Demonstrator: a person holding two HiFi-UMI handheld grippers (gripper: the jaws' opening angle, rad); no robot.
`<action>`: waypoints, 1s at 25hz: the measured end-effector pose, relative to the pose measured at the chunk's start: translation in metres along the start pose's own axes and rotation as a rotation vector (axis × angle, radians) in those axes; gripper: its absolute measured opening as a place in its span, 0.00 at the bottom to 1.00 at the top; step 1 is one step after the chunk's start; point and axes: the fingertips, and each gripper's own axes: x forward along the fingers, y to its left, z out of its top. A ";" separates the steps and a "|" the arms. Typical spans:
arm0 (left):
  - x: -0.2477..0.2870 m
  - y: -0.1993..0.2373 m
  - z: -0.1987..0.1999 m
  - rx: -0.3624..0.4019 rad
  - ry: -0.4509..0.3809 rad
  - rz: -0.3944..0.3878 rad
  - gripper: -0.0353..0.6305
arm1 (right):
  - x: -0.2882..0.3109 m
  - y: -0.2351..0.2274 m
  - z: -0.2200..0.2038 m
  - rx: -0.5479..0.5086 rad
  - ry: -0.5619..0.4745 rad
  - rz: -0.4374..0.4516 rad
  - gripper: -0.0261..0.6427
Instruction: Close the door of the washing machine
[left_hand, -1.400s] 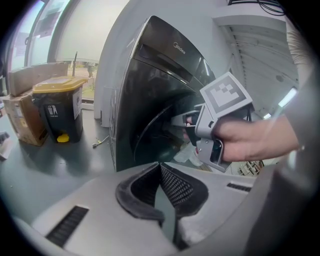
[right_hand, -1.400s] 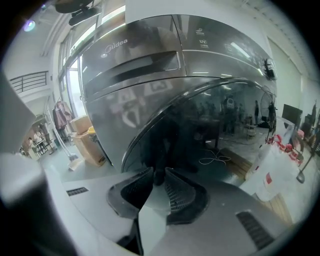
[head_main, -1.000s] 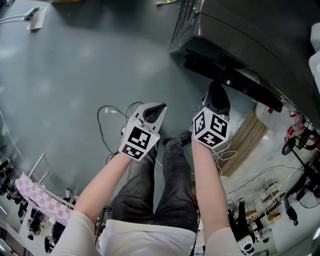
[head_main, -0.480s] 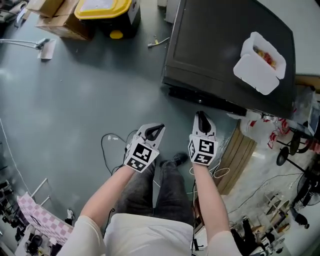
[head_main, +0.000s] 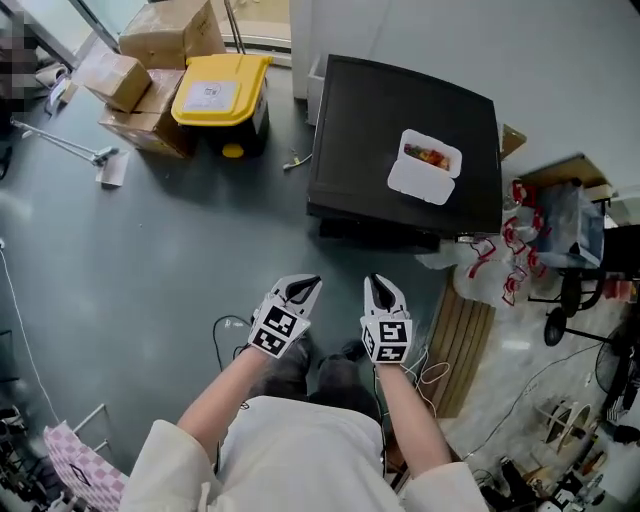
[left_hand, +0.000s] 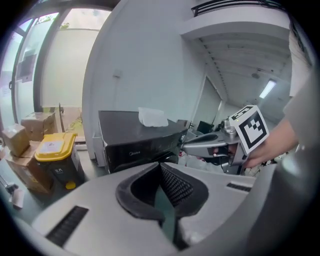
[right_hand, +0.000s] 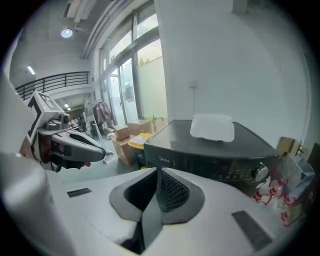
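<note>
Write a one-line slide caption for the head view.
Facing the black washing machine, white container on top: left gripper shut and empty, right gripper closing its jaws on nothing.

Grey floor (head_main: 130, 240) lies open on your left, right up to the washing machine (head_main: 400, 150). A yellow-lidded bin (head_main: 220, 95) and cardboard boxes (head_main: 150, 50) crowd its left side, and a slatted board (head_main: 465, 340) and plastic bags (head_main: 510, 250) hem in your right.

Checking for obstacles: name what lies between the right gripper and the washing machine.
Only bare grey floor, seen in the head view, separates the right gripper, its empty jaws closing, from the washing machine.
</note>
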 end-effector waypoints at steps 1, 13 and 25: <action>-0.009 -0.004 0.012 0.007 -0.021 -0.002 0.07 | -0.012 0.002 0.011 -0.003 -0.014 0.005 0.11; -0.095 -0.050 0.115 0.053 -0.135 -0.054 0.06 | -0.138 0.021 0.100 0.004 -0.137 0.036 0.09; -0.121 -0.087 0.147 0.062 -0.174 -0.056 0.07 | -0.219 -0.004 0.136 -0.023 -0.235 0.032 0.09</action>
